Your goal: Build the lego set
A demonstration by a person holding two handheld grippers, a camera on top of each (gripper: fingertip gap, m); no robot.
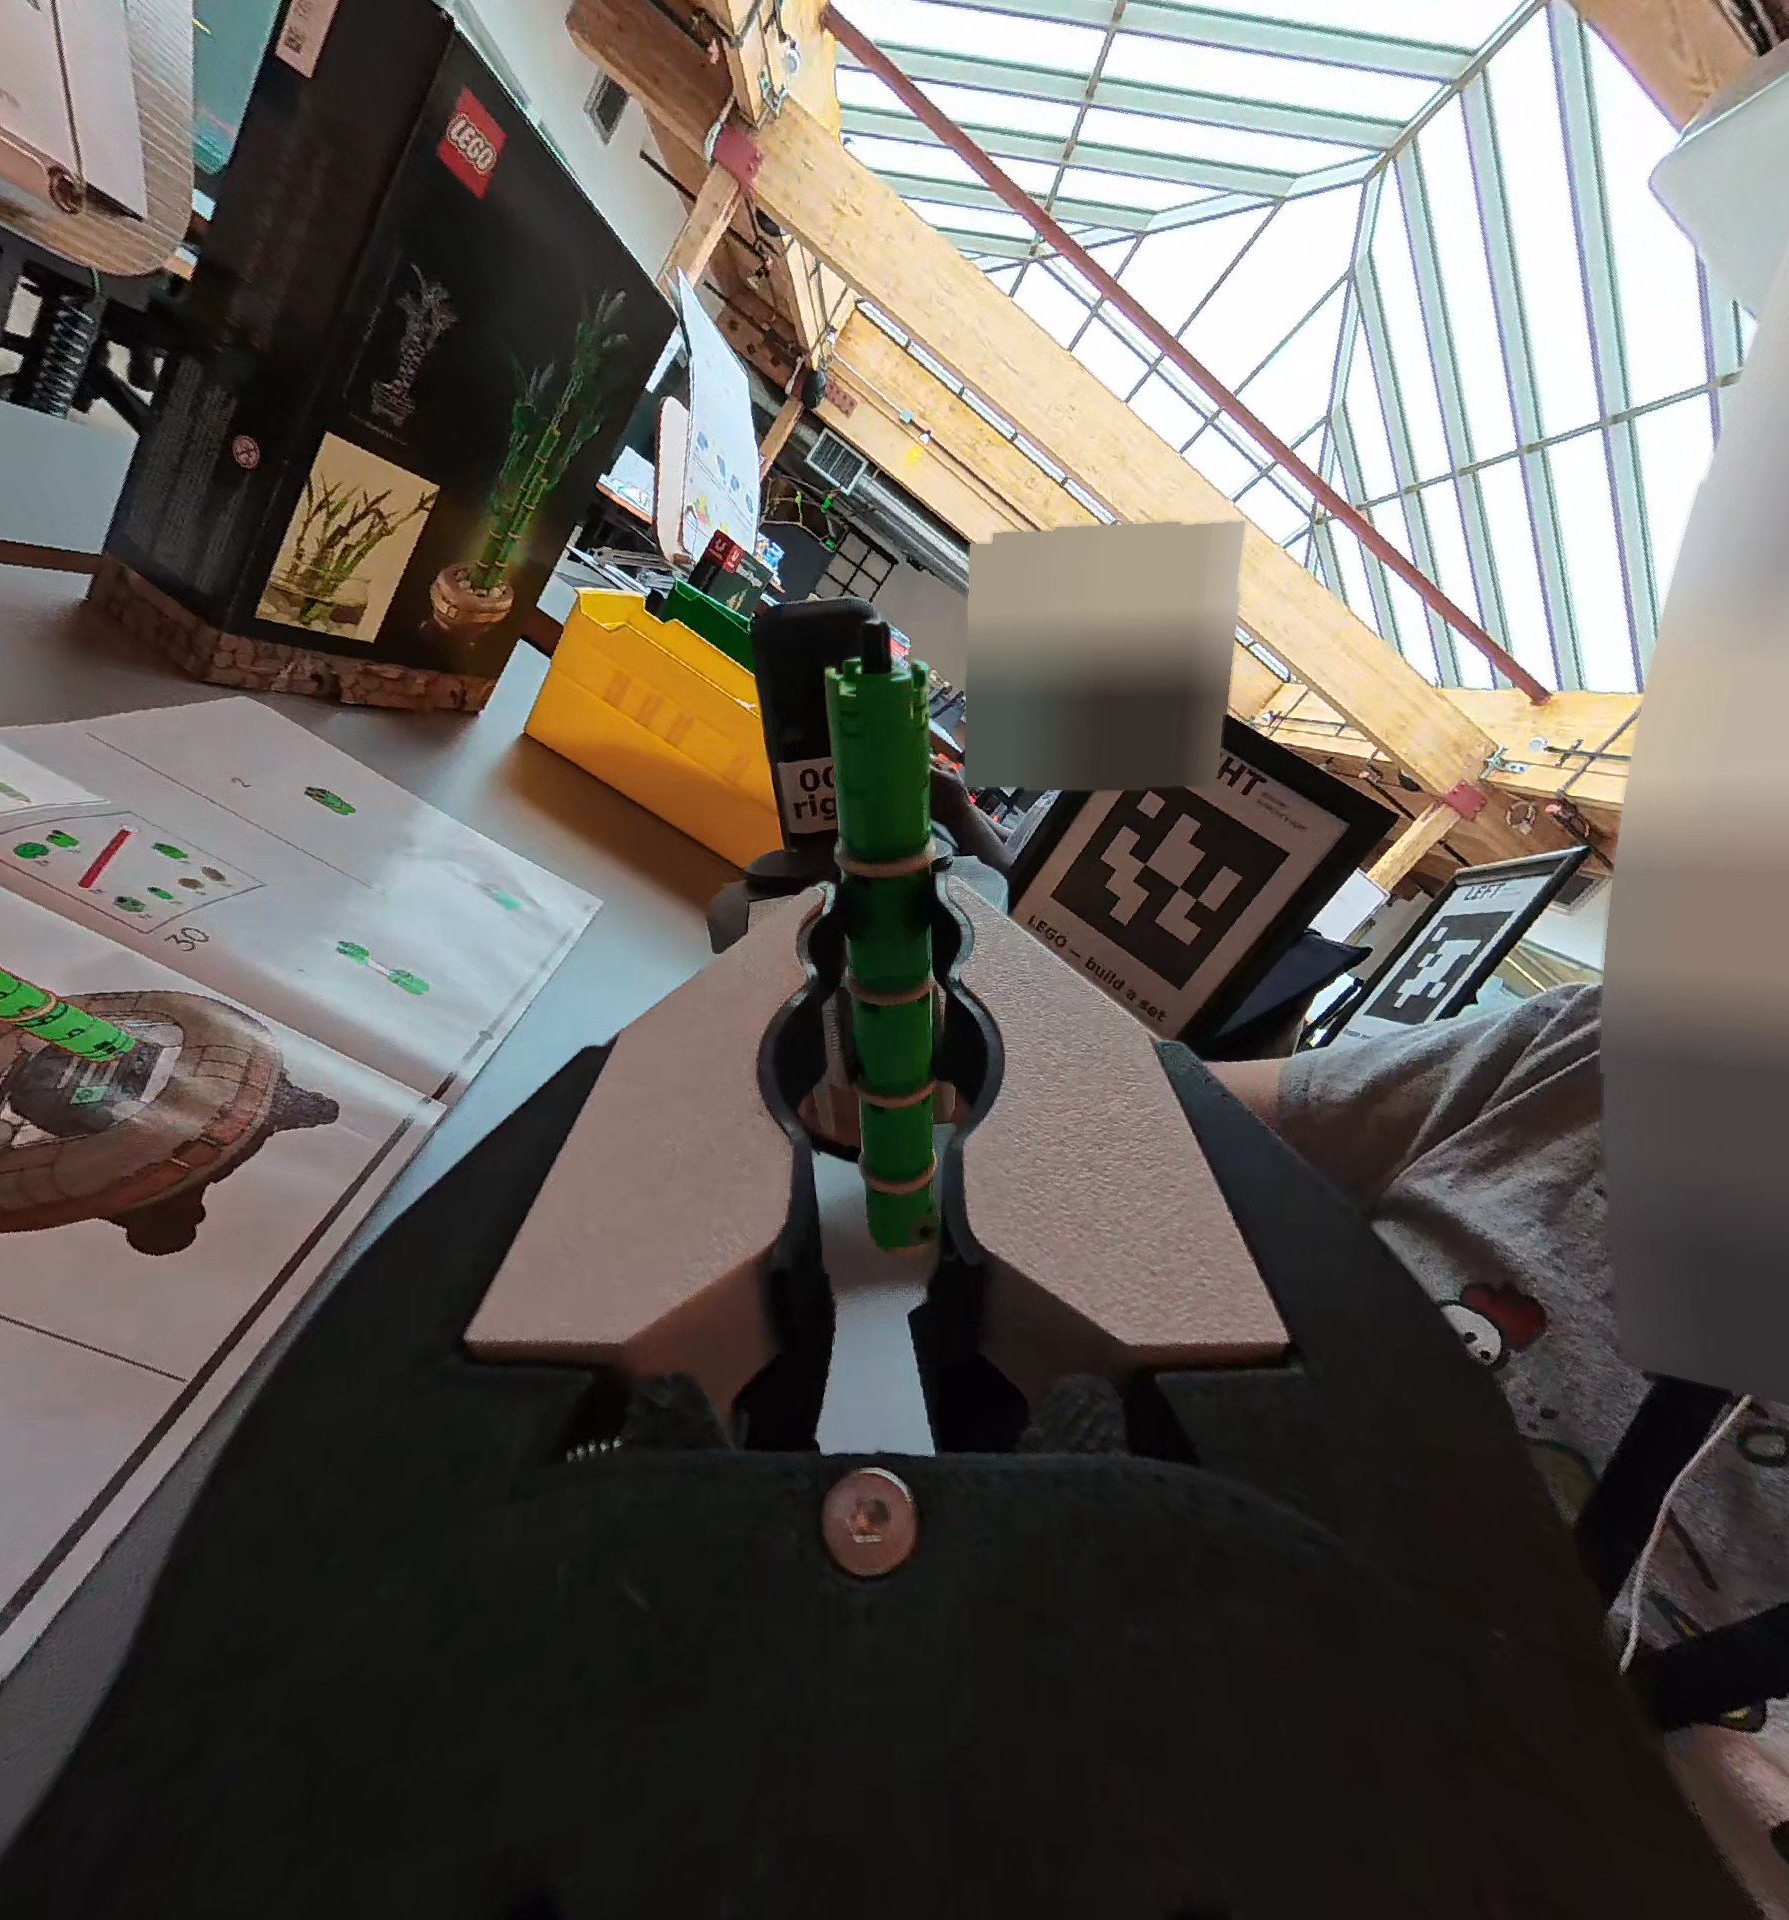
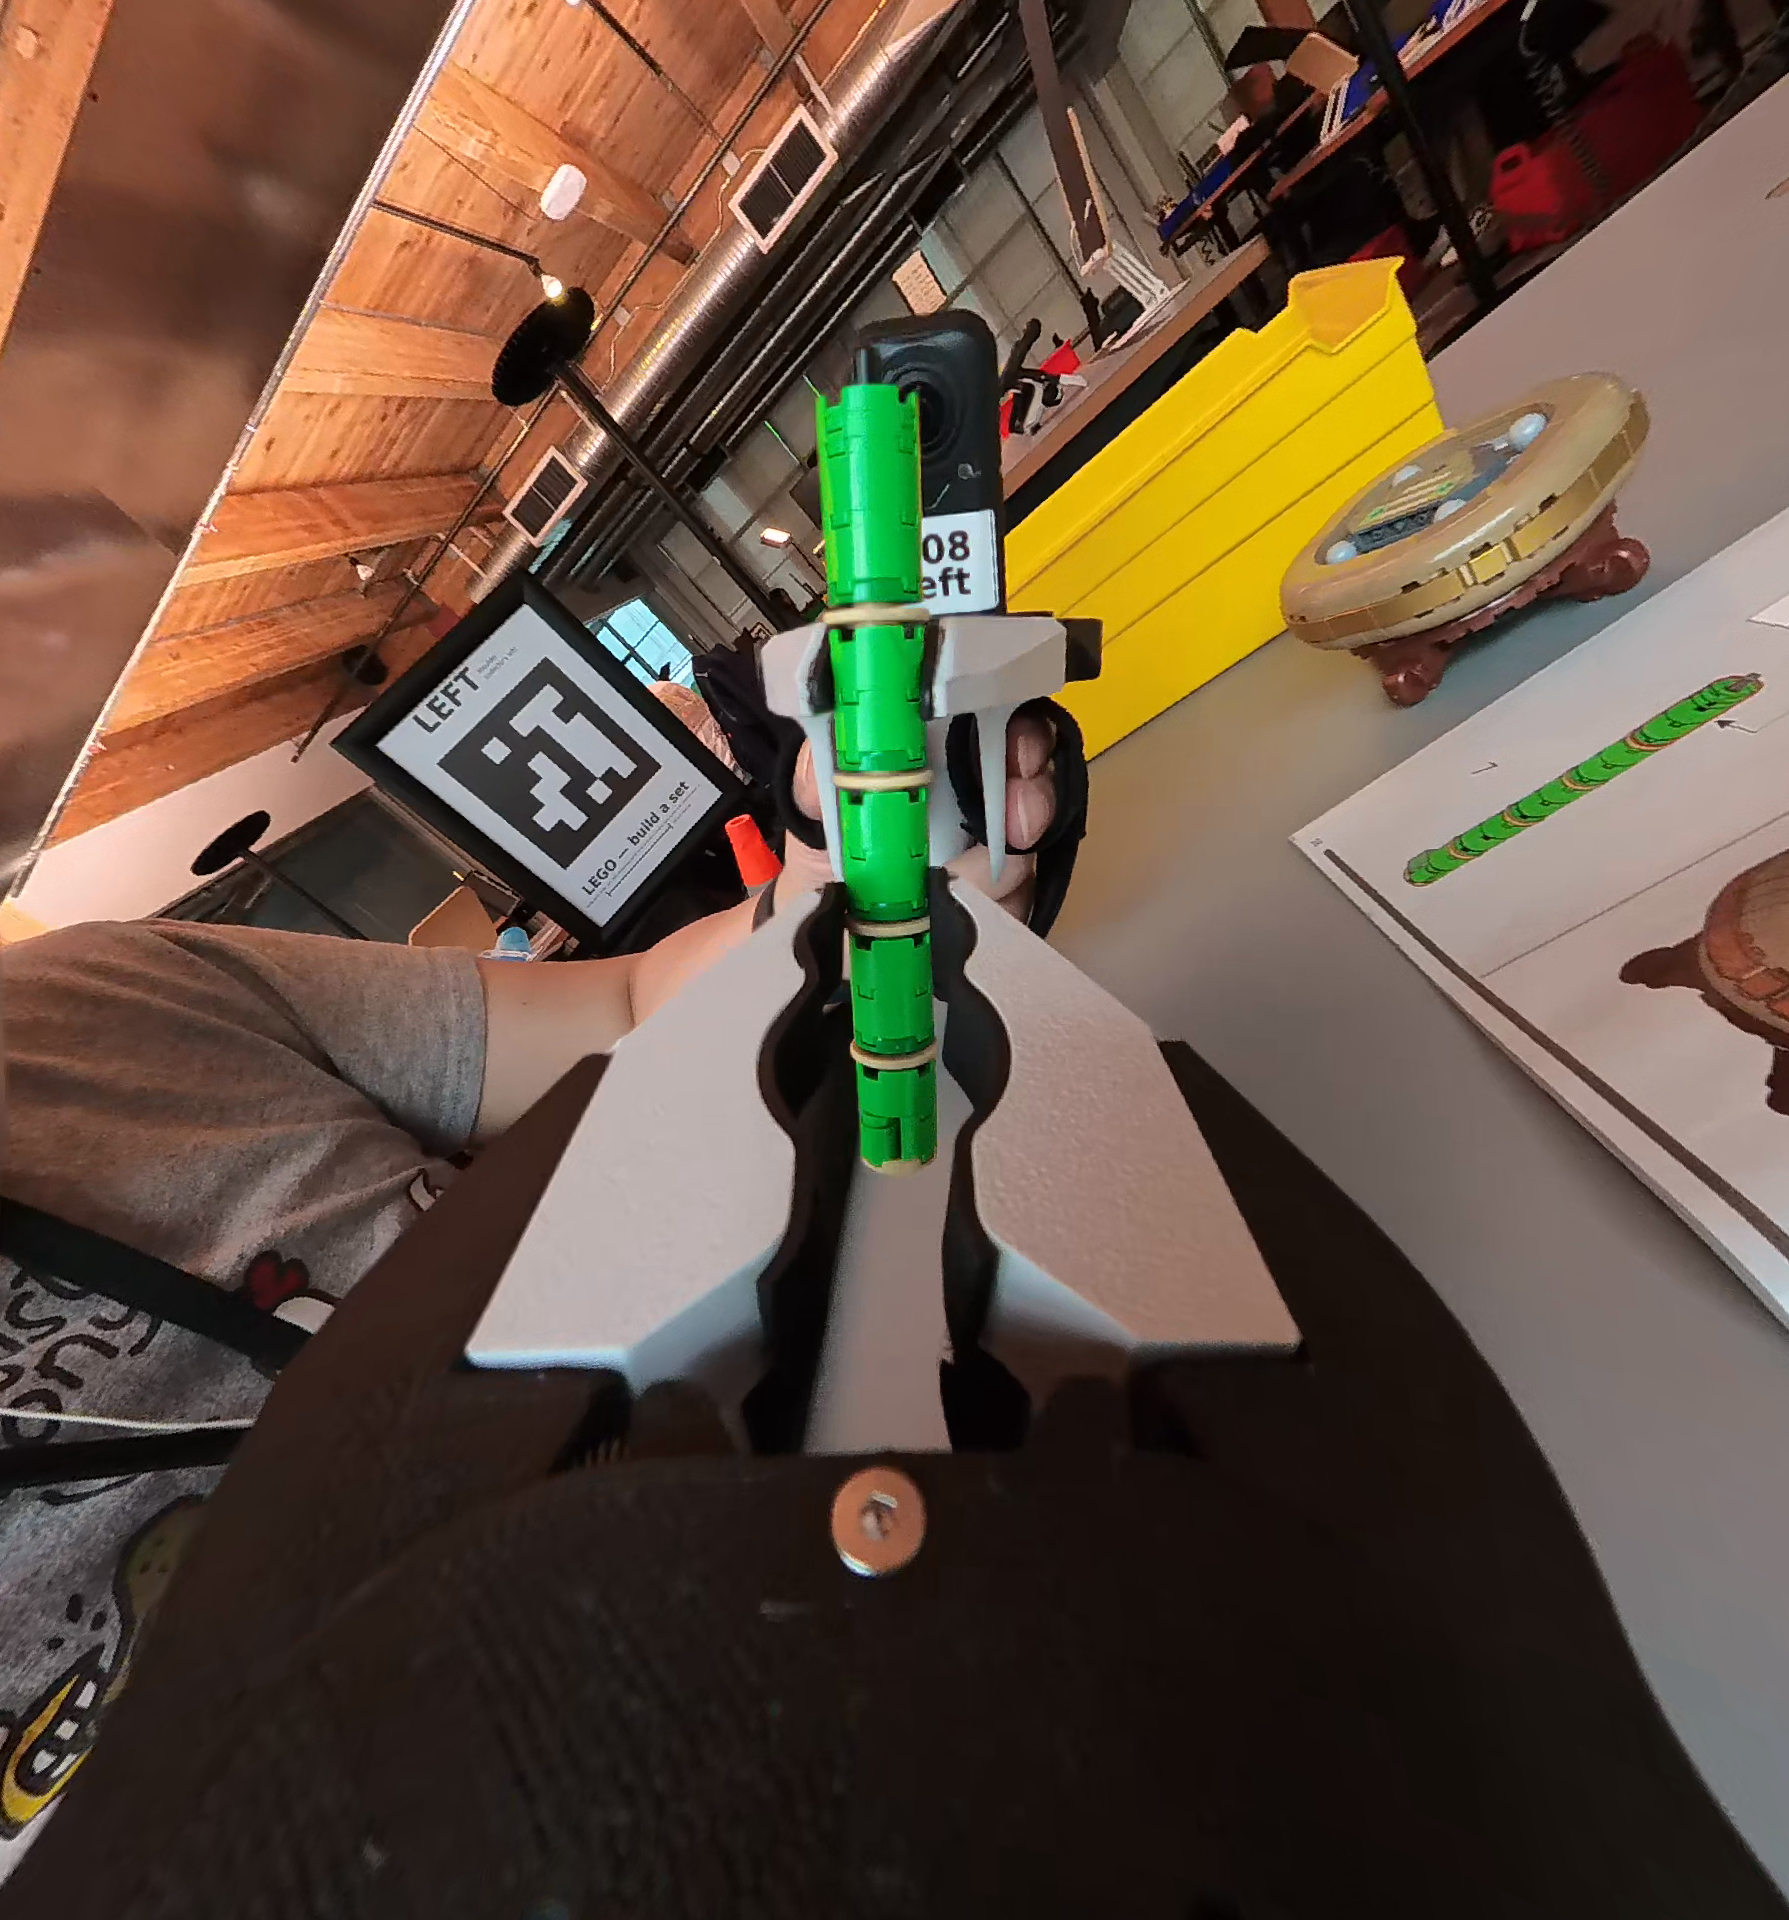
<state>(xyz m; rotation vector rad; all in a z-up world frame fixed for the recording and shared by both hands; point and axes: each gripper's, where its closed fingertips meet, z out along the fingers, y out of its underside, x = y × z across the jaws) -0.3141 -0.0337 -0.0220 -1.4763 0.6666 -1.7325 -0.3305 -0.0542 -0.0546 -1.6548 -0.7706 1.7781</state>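
Observation:
A green bamboo stalk (image 1: 885,935) built of round lego segments with tan rings stands upright between the fingers of my left gripper (image 1: 885,904), which is shut on it. In the right wrist view the same stalk (image 2: 874,727) runs between the fingers of my right gripper (image 2: 885,920), also shut on it lower down. My left gripper (image 2: 916,665) shows there clamped around the stalk higher up. A black axle tip pokes out of the stalk's top. The tan and brown lego pot base (image 2: 1472,540) sits on the grey table (image 2: 1285,935), apart from both grippers.
An open instruction booklet (image 1: 194,987) lies on the table, and also shows in the right wrist view (image 2: 1596,987). A yellow bin (image 1: 651,707) and the black set box (image 1: 381,364) stand behind it. Framed marker signs (image 1: 1170,883) and a person's torso (image 1: 1492,1195) are close by.

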